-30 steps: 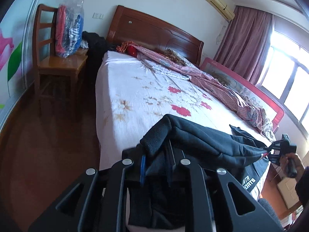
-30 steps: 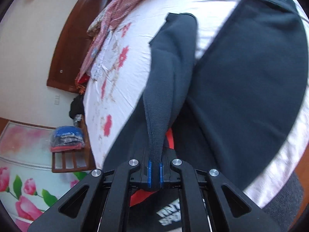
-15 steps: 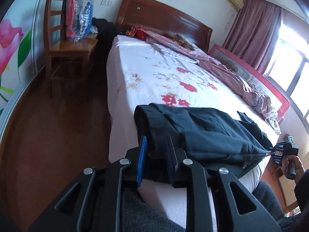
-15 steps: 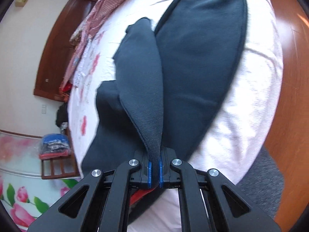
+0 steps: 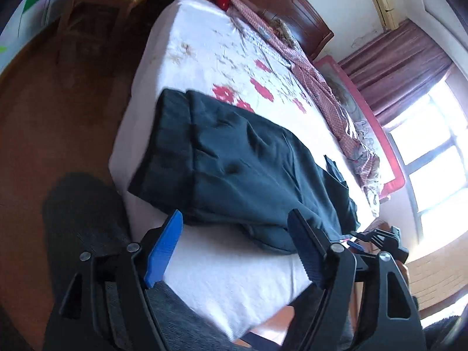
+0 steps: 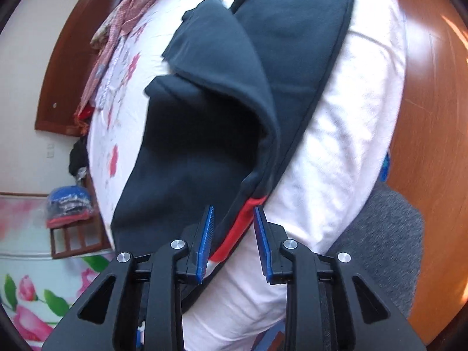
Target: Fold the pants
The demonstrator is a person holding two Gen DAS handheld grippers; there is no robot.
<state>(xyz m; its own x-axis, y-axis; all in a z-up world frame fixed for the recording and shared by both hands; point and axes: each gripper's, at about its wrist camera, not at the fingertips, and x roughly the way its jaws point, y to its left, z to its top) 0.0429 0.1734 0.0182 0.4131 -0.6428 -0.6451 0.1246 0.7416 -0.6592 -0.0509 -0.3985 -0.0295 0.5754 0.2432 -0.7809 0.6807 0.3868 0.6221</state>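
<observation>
The dark pants [image 5: 239,161] lie folded over on the near corner of the bed [image 5: 234,278], one layer draped on another. My left gripper [image 5: 237,228] hangs just short of their near edge; its jaws are opening wide and the pads press on nothing. In the right wrist view the pants [image 6: 204,134] spread away from my right gripper [image 6: 232,219]. Its jaws are opening, and the red-trimmed edge [image 6: 242,219] lies loose between the blue pads. The right gripper [image 5: 377,237] also shows at the far end of the pants in the left wrist view.
The white flowered sheet [image 6: 336,146] covers the bed, with a red patterned blanket [image 5: 310,70] along its far side by the headboard [image 5: 292,8]. A wooden chair with a bag of clothes [image 6: 68,201] stands beside the bed. Wood floor [image 5: 58,102] and grey fabric [image 5: 82,204] lie near me.
Both grippers were shut on the pants and held them up; now both have let go. The pants have dropped flat onto the bed. The left gripper has rolled and tipped downward.
</observation>
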